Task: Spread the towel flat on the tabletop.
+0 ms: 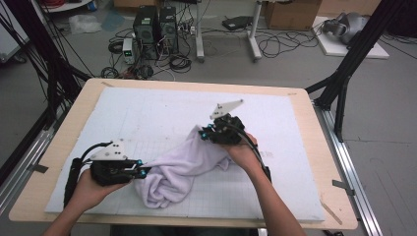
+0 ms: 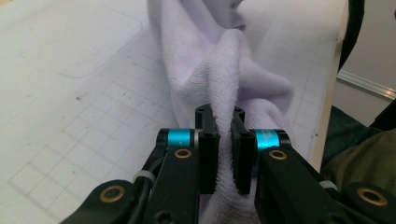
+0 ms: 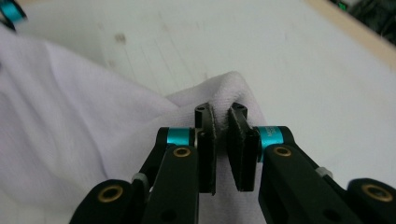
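A crumpled white towel (image 1: 177, 167) lies on the white gridded mat (image 1: 147, 113) in the middle of the table. My left gripper (image 1: 143, 172) is at the towel's left edge, shut on a raised fold of the towel (image 2: 224, 93); the cloth runs between its pads. My right gripper (image 1: 202, 133) holds the towel's upper right end a little above the mat, shut on a terry corner of the towel (image 3: 224, 91) that bulges over its fingertips. The cloth hangs in a ridge between the two grippers.
The mat covers most of a wooden tabletop (image 1: 314, 147). Black frame legs (image 1: 344, 73) stand at the right and left. Beyond the table, computer towers (image 1: 155, 27) and loose cables (image 1: 275, 42) sit on the floor.
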### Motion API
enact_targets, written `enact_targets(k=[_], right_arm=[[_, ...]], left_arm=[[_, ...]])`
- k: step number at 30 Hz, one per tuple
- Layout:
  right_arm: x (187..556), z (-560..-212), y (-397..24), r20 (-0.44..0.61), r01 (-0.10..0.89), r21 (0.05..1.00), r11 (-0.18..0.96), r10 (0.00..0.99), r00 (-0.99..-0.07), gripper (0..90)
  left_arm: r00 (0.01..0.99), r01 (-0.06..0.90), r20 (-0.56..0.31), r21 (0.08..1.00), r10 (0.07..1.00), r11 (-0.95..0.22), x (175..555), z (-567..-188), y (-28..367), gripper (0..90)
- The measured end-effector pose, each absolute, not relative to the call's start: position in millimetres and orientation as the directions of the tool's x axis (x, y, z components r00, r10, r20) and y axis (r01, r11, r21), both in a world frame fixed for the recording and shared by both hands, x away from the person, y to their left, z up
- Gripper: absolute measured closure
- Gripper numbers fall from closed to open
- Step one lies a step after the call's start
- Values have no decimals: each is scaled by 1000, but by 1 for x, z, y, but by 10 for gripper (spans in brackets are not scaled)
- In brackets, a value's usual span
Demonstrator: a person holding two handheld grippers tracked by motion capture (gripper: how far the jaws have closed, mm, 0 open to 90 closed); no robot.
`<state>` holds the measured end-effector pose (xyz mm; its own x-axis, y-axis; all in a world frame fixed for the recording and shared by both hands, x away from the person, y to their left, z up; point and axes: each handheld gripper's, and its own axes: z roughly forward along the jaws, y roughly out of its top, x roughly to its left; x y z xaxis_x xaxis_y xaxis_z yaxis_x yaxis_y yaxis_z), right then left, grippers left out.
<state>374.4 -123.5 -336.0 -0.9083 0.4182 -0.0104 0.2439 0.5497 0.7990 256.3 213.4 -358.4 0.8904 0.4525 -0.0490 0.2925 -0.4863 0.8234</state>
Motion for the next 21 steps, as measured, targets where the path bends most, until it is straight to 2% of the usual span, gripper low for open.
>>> enact_targets(k=[1, 4, 5, 6, 7, 8, 9, 11, 12, 13, 16, 18, 21], right_arm=[[375, -321, -111, -22, 204, 824, 529, 390, -921, 829], [373, -312, -95, -42, 152, 846, 510, 349, -936, 822], [373, -314, -91, -51, 141, 841, 522, 336, -940, 806], [373, -318, -88, -50, 150, 828, 540, 337, -940, 751], [375, -324, -87, -45, 163, 814, 558, 339, -940, 704], [375, -324, -87, -45, 163, 814, 558, 339, -940, 704], [376, -330, -88, -26, 178, 804, 568, 333, -942, 679], [374, -340, -102, -18, 190, 808, 558, 346, -938, 613], [374, -340, -102, -18, 190, 808, 558, 346, -938, 613], [367, -344, -117, -27, 203, 799, 566, 371, -928, 571], [362, -352, -132, -43, 212, 794, 570, 401, -915, 523], [363, -368, -147, 22, 294, 787, 543, 450, -893, 465], [365, -385, -147, 28, 317, 763, 563, 461, -887, 445]], left_arm=[[888, 292, -49, 828, 457, -479, 253, -357, 217, 844], [888, 297, -59, 831, 456, -470, 247, -359, 221, 840], [892, 296, -63, 830, 447, -473, 247, -360, 220, 834], [892, 296, -63, 830, 447, -473, 247, -360, 220, 815], [895, 306, -82, 829, 439, -468, 250, -364, 218, 761], [895, 306, -82, 829, 439, -468, 250, -364, 218, 684], [894, 312, -90, 829, 439, -464, 252, -364, 216, 684], [892, 316, -94, 830, 443, -459, 257, -364, 214, 534], [891, 319, -101, 832, 443, -453, 260, -364, 214, 534], [887, 321, -103, 839, 450, -440, 267, -362, 212, 489], [884, 324, -106, 842, 456, -432, 279, -361, 210, 467], [870, 344, -115, 837, 479, -425, 292, -364, 206, 463], [855, 383, -139, 819, 499, -428, 310, -374, 201, 456]])
